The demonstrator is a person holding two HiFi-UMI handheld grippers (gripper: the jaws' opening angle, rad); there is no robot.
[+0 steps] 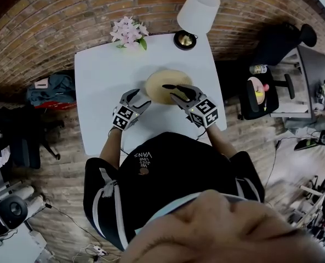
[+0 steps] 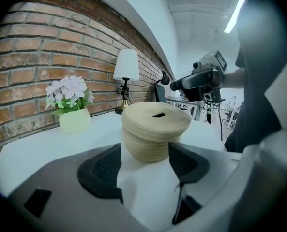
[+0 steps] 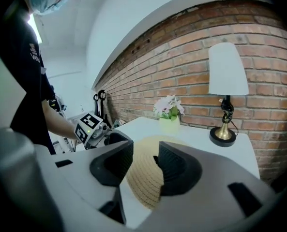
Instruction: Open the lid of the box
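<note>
Head view, table: white table (image 1: 99, 81) fills the upper middle of the frame, brick floor all round it.
Head view, box: round woven box (image 1: 161, 85) sits just above frame centre, roughly mid-table, with its lid on.
Head view, left gripper: left gripper (image 1: 142, 98) comes in from lower left, tips right at the box's left edge.
Head view, right gripper: right gripper (image 1: 176, 91) reaches over the top of the box from the right.
Head view, extras: flower pot (image 1: 129, 33) and lamp (image 1: 197, 14) stand at the table's far edge, top of the frame.
Left gripper view, claw: jaws are wide apart. The base of the box (image 2: 147, 146) sits between the tips, and I can't see the pads pressing on it.
Left gripper view, lid: lid (image 2: 156, 118) sits flat on the box at frame centre, with a dark slot (image 2: 158, 115) in its top.
Left gripper view, background: flower pot at left, lamp behind the box, brick wall (image 2: 32, 57) across the left side.
Right gripper view, claw: jaws stand partly apart just over the lid (image 3: 144, 182), lower centre. The slot is right next to the right-hand pad (image 3: 174, 166), and nothing is clamped.
Right gripper view, other claw: left gripper's marker cube (image 3: 87, 124) shows at centre left.
</note>
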